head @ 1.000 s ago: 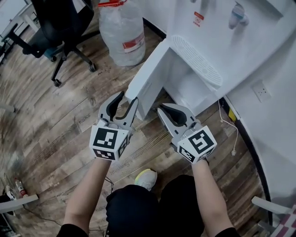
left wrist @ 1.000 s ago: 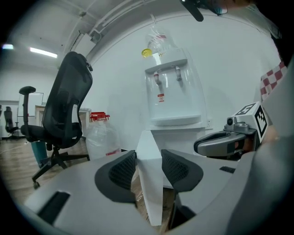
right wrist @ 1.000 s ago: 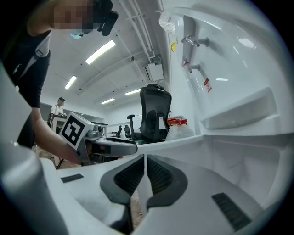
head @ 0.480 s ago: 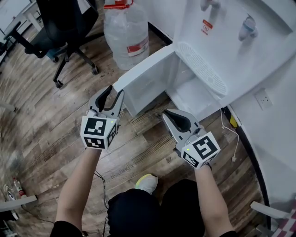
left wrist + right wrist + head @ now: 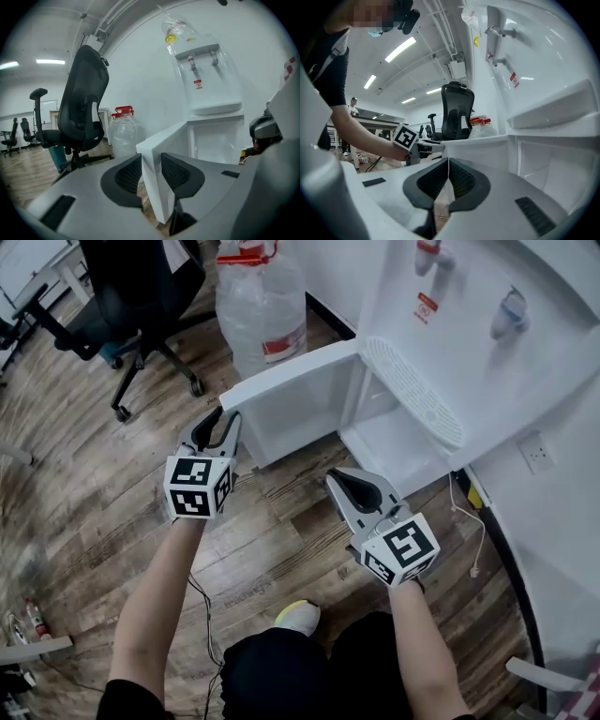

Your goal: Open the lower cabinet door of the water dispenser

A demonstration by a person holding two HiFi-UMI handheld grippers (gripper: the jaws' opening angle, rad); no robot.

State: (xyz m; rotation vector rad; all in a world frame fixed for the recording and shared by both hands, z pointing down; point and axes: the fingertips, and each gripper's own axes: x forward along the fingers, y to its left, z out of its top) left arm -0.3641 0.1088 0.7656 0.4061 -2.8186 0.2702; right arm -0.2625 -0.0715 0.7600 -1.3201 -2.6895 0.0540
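Observation:
The white water dispenser (image 5: 487,343) stands at the upper right. Its lower cabinet door (image 5: 291,381) is swung out to the left, and the white compartment (image 5: 394,442) behind it shows. My left gripper (image 5: 217,420) is at the door's free edge. In the left gripper view that edge (image 5: 151,197) stands upright between the two pads, which have just been closing and now touch both its faces. My right gripper (image 5: 334,476) hangs low before the open compartment, shut and empty, its pads (image 5: 459,180) meeting.
A large clear water bottle (image 5: 262,306) stands on the wooden floor behind the door. A black office chair (image 5: 131,287) is at the upper left. A wall socket (image 5: 536,454) and a thin cable (image 5: 466,512) are at the right. The person's shoe (image 5: 298,617) is below.
My left gripper has moved left with the door's edge between its jaws, and the door has swung wider open. Its jaws have narrowed. The right gripper has stayed in place.

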